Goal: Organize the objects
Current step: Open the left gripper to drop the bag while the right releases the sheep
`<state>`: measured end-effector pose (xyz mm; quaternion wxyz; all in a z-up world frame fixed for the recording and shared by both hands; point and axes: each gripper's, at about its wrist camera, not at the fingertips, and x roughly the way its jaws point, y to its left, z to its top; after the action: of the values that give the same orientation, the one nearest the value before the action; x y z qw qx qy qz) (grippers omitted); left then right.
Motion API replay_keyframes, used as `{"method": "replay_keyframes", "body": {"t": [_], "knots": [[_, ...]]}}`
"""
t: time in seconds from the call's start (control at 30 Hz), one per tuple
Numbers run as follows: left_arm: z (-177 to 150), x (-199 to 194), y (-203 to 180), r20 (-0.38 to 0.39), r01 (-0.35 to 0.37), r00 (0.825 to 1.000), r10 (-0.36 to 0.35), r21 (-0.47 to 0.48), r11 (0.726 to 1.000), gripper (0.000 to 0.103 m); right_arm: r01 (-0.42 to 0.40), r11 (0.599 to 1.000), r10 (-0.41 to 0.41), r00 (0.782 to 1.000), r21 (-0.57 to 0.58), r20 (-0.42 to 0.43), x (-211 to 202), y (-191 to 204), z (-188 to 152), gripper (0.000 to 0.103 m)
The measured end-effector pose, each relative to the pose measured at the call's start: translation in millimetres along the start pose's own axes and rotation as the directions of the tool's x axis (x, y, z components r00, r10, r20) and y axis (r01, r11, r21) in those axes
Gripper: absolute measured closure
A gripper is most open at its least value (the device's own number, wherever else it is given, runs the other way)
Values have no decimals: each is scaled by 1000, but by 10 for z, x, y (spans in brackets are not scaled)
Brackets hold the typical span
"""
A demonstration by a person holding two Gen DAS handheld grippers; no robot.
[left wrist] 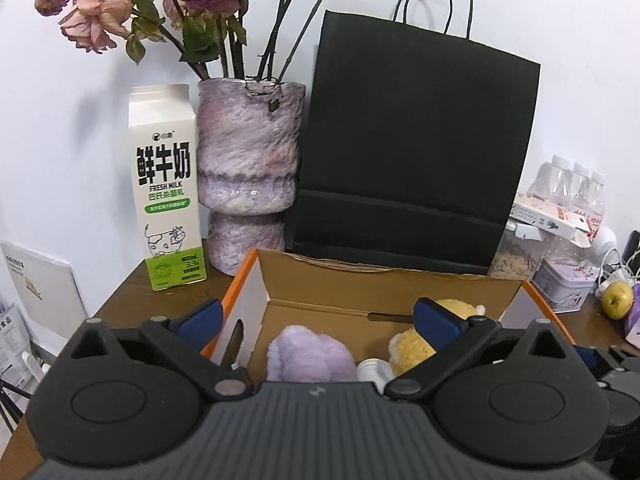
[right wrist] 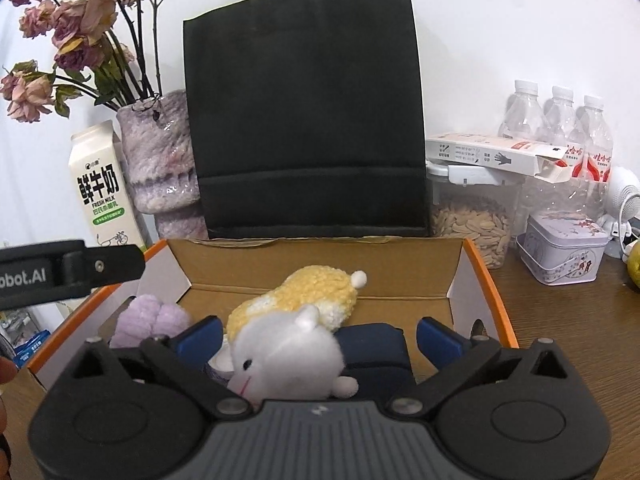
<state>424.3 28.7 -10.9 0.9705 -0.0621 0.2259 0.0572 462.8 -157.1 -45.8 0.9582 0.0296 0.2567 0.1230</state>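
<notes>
The left gripper (left wrist: 318,320) tilts downward over the open cardboard box (left wrist: 360,280), its jaws spread wide with nothing pressed between the blue pads (left wrist: 200,318). The right gripper (right wrist: 318,336) takes the same downward slant over the box's near edge, jaws likewise wide and gripping nothing. A white plush toy (right wrist: 288,360) lies between the right gripper's fingers without touching either pad; a yellow plush toy (right wrist: 300,296) rests just behind it, and a purple plush toy (right wrist: 150,318) sits in the box's left corner. A dark blue case (right wrist: 376,348) lies beside the white toy. Behind the box stand a black paper bag (right wrist: 308,120), a mottled purple vase (left wrist: 248,168) of dried roses (left wrist: 96,16) and a milk carton (left wrist: 166,192) printed "FRESH MILK" with Chinese characters. The other gripper's arm (right wrist: 60,272), at the right view's left edge, shows the letters "obot.AI"
</notes>
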Motion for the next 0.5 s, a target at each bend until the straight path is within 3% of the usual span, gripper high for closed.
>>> {"method": "replay_keyframes", "body": {"t": [0.5], "knots": [[-56, -215, 121, -8, 3, 1000, -3, 9, 1000, 0, 19, 999, -19, 1000, -33, 15, -219, -14, -85, 0]]}}
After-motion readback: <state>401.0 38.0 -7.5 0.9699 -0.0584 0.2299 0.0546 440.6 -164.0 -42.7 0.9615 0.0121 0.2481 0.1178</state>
